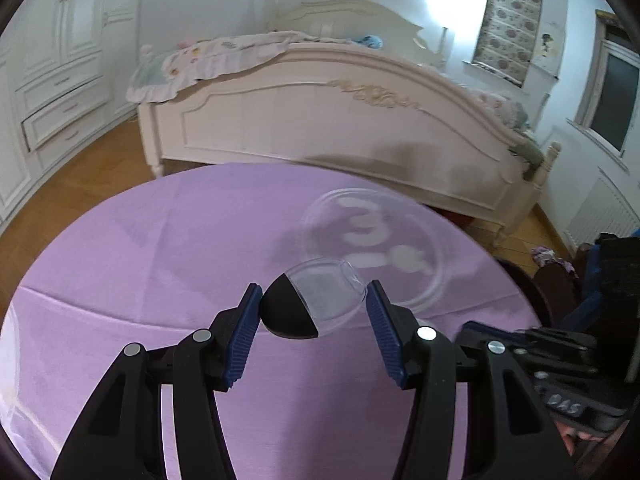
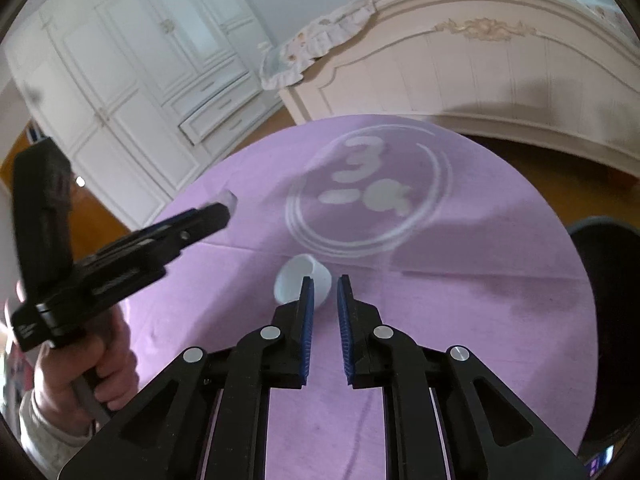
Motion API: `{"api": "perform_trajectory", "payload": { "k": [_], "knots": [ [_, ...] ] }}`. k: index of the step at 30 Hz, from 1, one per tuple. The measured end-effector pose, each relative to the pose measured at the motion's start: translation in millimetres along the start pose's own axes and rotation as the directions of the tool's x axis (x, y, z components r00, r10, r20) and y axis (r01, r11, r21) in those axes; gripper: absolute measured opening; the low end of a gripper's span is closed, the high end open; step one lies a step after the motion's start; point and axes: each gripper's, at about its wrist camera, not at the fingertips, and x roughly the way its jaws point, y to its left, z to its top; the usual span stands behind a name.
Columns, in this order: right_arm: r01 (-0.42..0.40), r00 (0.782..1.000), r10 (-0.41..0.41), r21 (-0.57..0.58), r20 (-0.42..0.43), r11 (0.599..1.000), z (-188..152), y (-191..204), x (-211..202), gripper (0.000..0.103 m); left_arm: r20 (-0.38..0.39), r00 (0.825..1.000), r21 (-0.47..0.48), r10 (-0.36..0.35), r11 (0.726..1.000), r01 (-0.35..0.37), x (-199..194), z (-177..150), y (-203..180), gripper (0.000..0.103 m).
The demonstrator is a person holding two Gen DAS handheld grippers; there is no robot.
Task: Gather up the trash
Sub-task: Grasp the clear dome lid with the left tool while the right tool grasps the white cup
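Observation:
In the left wrist view my left gripper [image 1: 314, 304] is shut on a small sauce cup [image 1: 308, 304] with a black base and a clear domed lid, held above the purple tablecloth [image 1: 160, 260]. From the right wrist view that same gripper [image 2: 224, 210] hangs over the table's left side, held by a hand [image 2: 80, 364]. My right gripper [image 2: 325, 290] has its jaws nearly together on a small white cup [image 2: 292, 280]. The cup lies on its side on the cloth, its right wall between the blue pads [image 2: 306, 312].
A large clear round lid [image 2: 368, 192] printed with a white "3" lies flat at the table's middle. Behind the round table stand a cream bed footboard [image 1: 320, 120] and white wardrobes [image 2: 120, 80]. A dark chair [image 2: 604, 280] is at the table's right edge.

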Motion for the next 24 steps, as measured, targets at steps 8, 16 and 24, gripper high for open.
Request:
{"api": "perform_trajectory", "payload": {
  "k": [8, 16, 24],
  "knots": [
    [0.025, 0.999, -0.027, -0.06, -0.036, 0.998, 13, 9, 22, 0.066, -0.026, 1.0, -0.024, 0.018, 1.0, -0.019, 2, -10, -5, 0.053],
    [0.109, 0.988, -0.128, -0.199, -0.085, 0.974, 18, 33, 42, 0.039, -0.02, 0.998, -0.041, 0.053, 0.998, -0.054, -13, -13, 7, 0.053],
    [0.008, 0.996, -0.014, 0.065, 0.087, 0.998, 13, -25, -24, 0.039, 0.007, 1.0, 0.016, 0.006, 1.0, -0.006, -21, -4, -24, 0.053]
  ]
}}
